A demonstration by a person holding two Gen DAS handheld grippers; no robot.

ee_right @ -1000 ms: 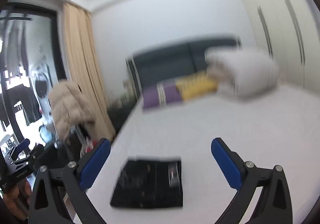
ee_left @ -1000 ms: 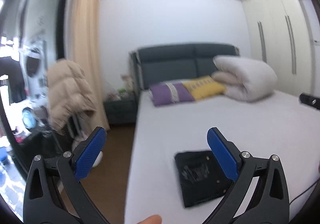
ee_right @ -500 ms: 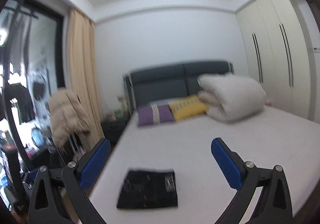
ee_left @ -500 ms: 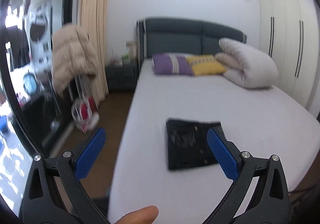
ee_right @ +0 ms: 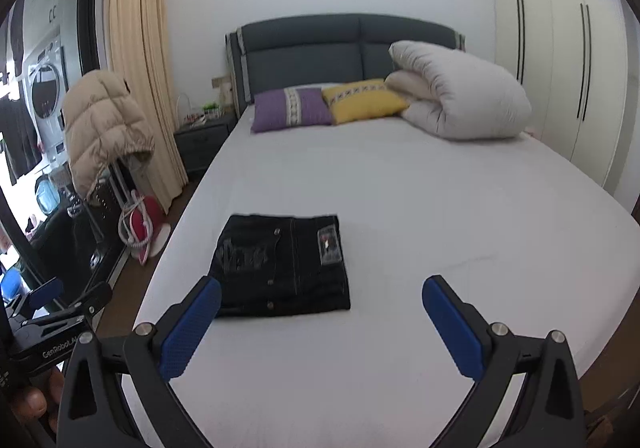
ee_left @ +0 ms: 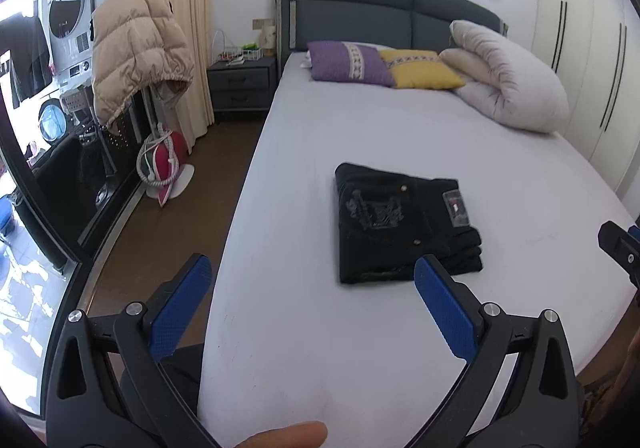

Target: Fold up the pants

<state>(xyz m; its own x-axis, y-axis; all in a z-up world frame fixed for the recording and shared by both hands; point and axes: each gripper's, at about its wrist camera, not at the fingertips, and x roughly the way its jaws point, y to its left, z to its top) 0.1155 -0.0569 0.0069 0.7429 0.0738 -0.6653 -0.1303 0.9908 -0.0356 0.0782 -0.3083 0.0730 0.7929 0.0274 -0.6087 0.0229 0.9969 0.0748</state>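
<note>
A pair of black denim pants, folded into a compact rectangle with a back pocket and label facing up, is seen lying flat on a white-sheeted bed. It lies just ahead of the left tool and ahead and slightly left of the right tool. Both tools are held spread wide above the near end of the bed, with nothing gripped between the blue pads; the fold is judged finished, so no hold is needed. Bare sheet surrounds the pants on all 4 sides. The bed's left edge runs close beside them, with dark wooden floor below.
</note>
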